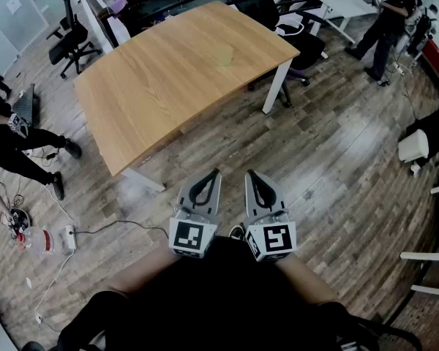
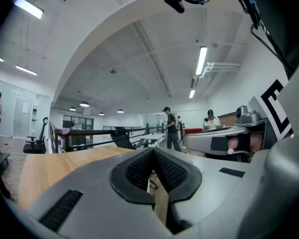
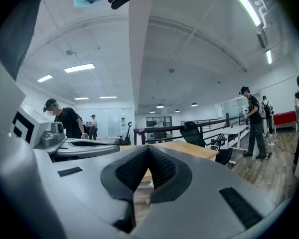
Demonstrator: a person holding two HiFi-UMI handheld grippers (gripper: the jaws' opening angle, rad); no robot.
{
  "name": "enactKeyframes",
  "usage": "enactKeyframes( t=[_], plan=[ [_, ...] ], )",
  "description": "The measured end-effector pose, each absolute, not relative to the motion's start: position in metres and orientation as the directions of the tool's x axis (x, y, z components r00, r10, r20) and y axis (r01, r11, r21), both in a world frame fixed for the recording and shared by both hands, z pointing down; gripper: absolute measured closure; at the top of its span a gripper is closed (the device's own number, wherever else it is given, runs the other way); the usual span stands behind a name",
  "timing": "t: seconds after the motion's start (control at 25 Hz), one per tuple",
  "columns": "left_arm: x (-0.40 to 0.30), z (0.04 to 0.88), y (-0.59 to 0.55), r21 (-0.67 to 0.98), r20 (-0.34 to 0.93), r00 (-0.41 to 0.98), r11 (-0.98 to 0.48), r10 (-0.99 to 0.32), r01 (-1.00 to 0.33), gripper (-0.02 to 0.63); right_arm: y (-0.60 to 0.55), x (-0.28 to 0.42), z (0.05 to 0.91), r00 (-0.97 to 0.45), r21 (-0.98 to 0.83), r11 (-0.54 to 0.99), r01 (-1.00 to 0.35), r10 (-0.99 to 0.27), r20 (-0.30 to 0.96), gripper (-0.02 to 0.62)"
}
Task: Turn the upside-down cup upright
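Cup point(image 1: 225, 55) sitting, faintly visible, on desk point(image 1: 154, 86) | left gripper point(image 1: 211, 175), right gripper point(image 1: 253, 175) hovering short of desk | fingers pressing together, gripping nothing

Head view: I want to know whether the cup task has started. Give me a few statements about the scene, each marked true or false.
1. The left gripper and right gripper are both shut, with nothing between the jaws. True.
2. The wooden table stands on white legs. True.
3. Both grippers are held above the table. False: they are side by side over the floor, short of the table.
4. Nobody else is in the room. False: a person stands at the upper right.
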State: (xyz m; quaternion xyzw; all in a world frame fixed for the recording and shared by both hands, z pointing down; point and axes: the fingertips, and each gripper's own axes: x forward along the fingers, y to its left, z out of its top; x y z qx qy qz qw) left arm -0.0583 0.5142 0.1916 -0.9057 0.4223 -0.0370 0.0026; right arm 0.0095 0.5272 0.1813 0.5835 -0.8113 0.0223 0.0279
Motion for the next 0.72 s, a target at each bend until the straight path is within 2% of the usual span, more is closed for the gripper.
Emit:
enactKeyframes(
  t=[0.36, 0.72],
  plan=[
    [-0.031, 0.197, 0.511, -0.061, 0.069, 0.613, -0.617, -0.787, -0.785, 0.598, 0.523, 0.041, 0.184, -0.338, -0.003, 0.338, -0.941, -0.939, 0.063, 0.582],
    [-0.017, 0.207, 0.496, -0.047, 0.090, 0.550, -0.555, -0.830, -0.830, 0.598, 0.502, 0.075, 0.193, -0.368, -0.127, 0.360, -0.924, -0.928, 0.051, 0.581]
  ],
)
